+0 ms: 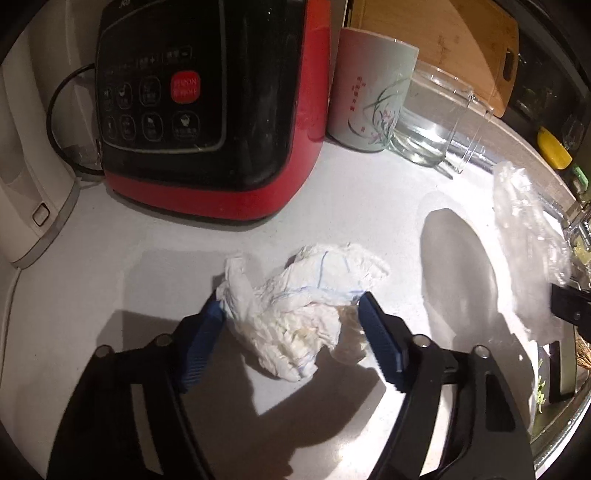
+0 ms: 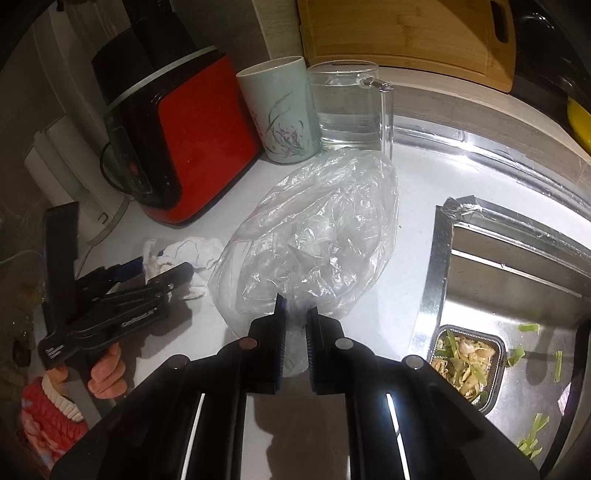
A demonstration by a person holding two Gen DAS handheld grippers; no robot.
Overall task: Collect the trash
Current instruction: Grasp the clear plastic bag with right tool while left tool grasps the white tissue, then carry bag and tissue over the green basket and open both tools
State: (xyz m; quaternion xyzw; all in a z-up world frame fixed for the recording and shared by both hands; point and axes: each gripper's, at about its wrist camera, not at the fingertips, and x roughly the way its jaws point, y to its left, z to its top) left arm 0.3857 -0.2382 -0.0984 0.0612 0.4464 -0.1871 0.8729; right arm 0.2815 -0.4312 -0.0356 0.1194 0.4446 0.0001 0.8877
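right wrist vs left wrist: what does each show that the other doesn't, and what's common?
Only the right wrist view: the sink basin with vegetable scraps, the food tray in it, the person's left hand, and the right gripper shut on the plastic bag.

Only the left wrist view: the appliance's control panel and the left gripper open, its fingers on either side of the crumpled tissue.

Both: red appliance, floral cup, glass pitcher, cutting board, tissue, bag.
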